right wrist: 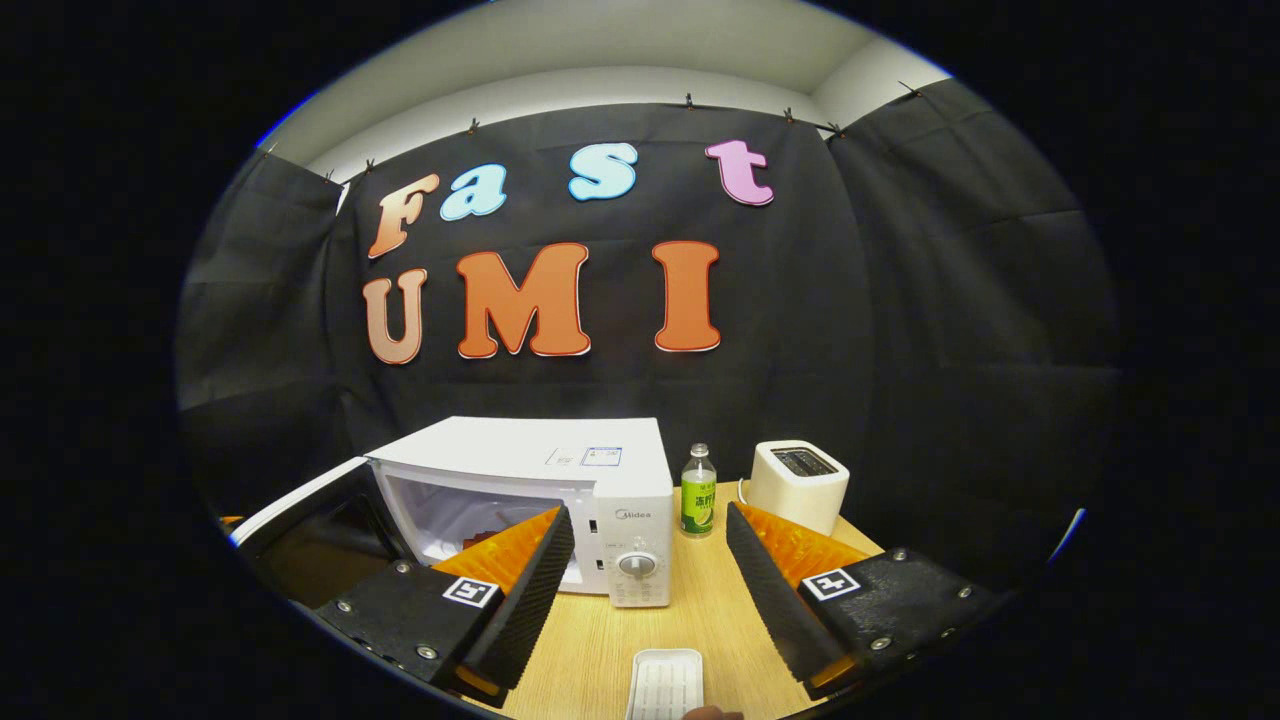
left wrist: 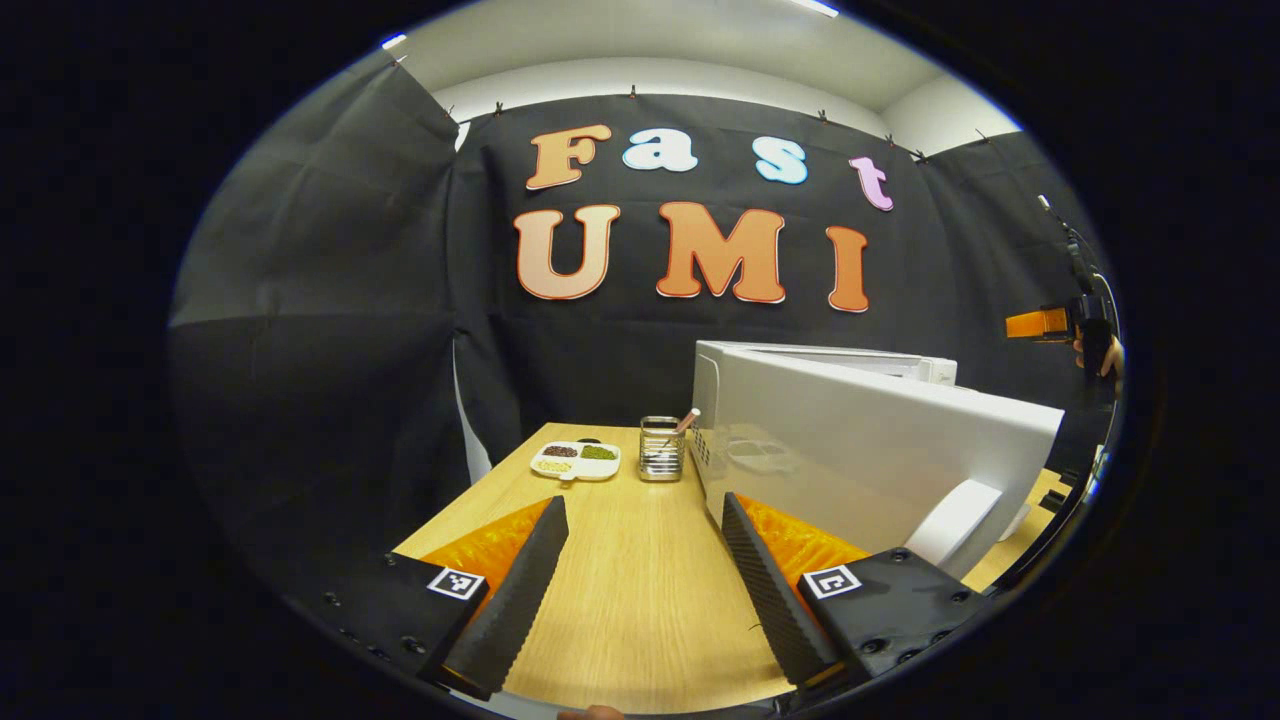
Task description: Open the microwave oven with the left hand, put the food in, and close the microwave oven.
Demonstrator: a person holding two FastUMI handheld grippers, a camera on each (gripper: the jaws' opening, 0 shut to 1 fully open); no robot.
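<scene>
The white microwave (right wrist: 560,465) stands on the wooden table with its door (left wrist: 850,450) swung wide open; the cavity (right wrist: 460,515) shows pale inside. The door's handle (left wrist: 962,520) lies just right of my left gripper (left wrist: 642,505), which is open and holds nothing. A white divided plate of food (left wrist: 577,460) sits at the table's far left end, well ahead of the left gripper. My right gripper (right wrist: 648,512) is open and empty, in front of the microwave's control panel (right wrist: 636,545). It also appears far right in the left gripper view, as the right gripper (left wrist: 1050,322) held by a hand.
A metal utensil holder (left wrist: 661,448) stands between the plate and the microwave. A green bottle (right wrist: 698,495) and a white toaster (right wrist: 798,485) stand right of the microwave. A white ridged tray (right wrist: 667,685) lies at the near table edge (right wrist: 600,670).
</scene>
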